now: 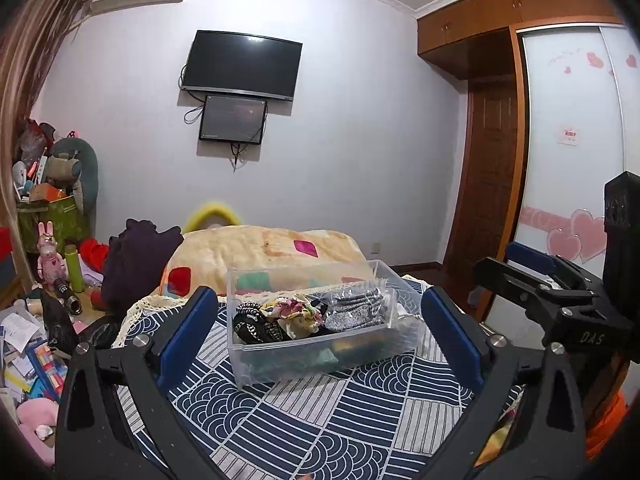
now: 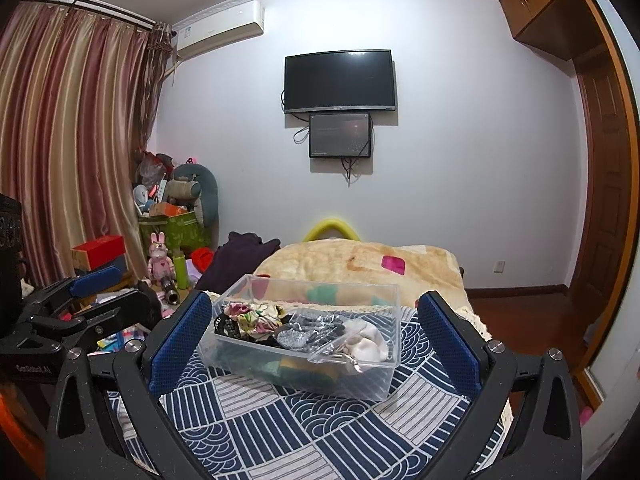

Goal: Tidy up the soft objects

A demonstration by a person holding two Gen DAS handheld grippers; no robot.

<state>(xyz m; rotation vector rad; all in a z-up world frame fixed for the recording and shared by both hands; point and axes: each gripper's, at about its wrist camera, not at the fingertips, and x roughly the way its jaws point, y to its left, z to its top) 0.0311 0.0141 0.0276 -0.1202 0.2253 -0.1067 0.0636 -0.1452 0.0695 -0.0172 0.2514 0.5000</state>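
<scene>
On the patterned bed cover (image 1: 320,420): clear box (image 1: 280,364) of soft things, straight ahead of both grippers, long axis crosswise. Left gripper (image 1: 320,336) and right gripper (image 2: 316,340) stood wide, empty, about equally near.

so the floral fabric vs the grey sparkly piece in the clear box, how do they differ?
The floral fabric is pale with pink and green print, crumpled in a loose bunch; the grey sparkly piece is dark, glittery and lies flatter. The floral one sits toward the left end of the clear box, the grey one near the middle. Both lie loose inside the box, neither gripped.
</scene>
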